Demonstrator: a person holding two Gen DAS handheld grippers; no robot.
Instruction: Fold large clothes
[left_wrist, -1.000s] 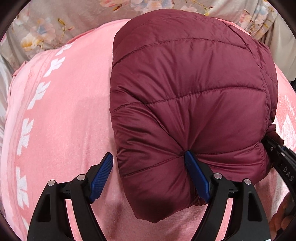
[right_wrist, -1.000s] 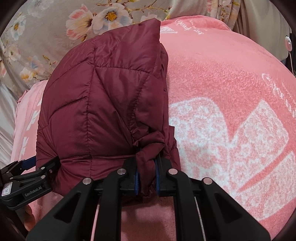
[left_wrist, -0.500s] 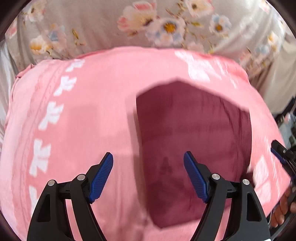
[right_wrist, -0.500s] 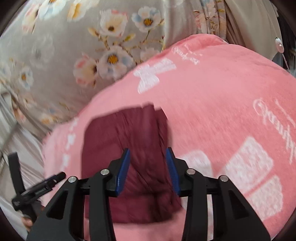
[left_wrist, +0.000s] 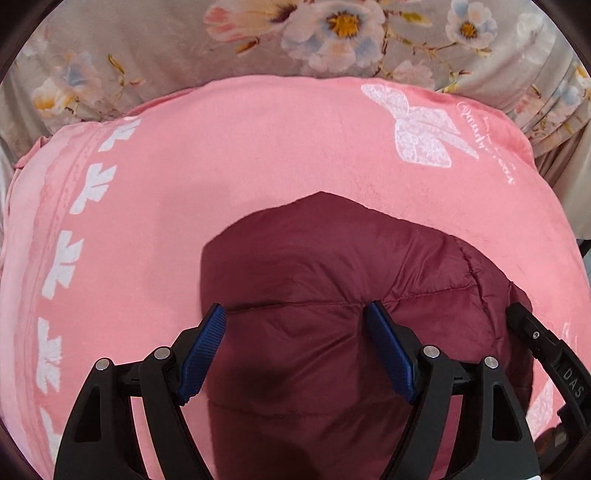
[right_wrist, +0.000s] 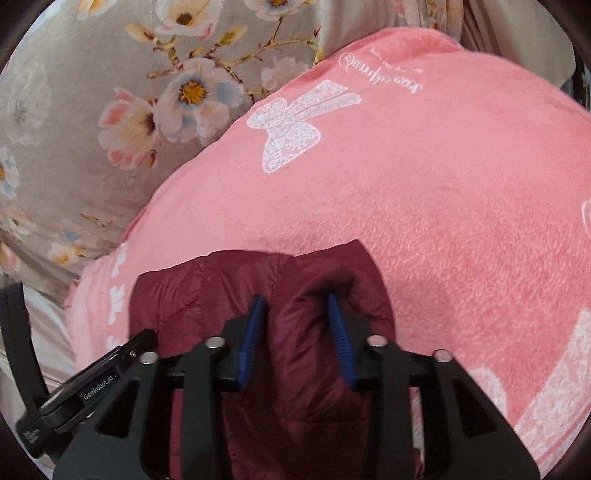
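A maroon quilted jacket (left_wrist: 314, 251) lies folded into a compact bundle on the pink blanket (left_wrist: 221, 166). My left gripper (left_wrist: 295, 306) hovers over its near half, open wide, and its blue pads do not touch the fabric. In the right wrist view the jacket (right_wrist: 207, 291) sits low in the picture. My right gripper (right_wrist: 295, 298) is over the jacket's right part and its jaws are closing. A puffy ridge of the jacket shows between them, but the pads do not visibly pinch it. The near edge of the jacket is hidden under both grippers.
The pink blanket (right_wrist: 443, 184), with white bow prints and script, spreads far beyond the jacket on all sides. Grey floral fabric (left_wrist: 184, 44) rises behind it, also at the upper left (right_wrist: 110, 110). Each view catches the other tool's black body at its edge.
The right gripper let go of the bunched jacket fabric and the left pad left the jacket. Both grippers pulled back and up, so the jacket looks smaller and lies flat.
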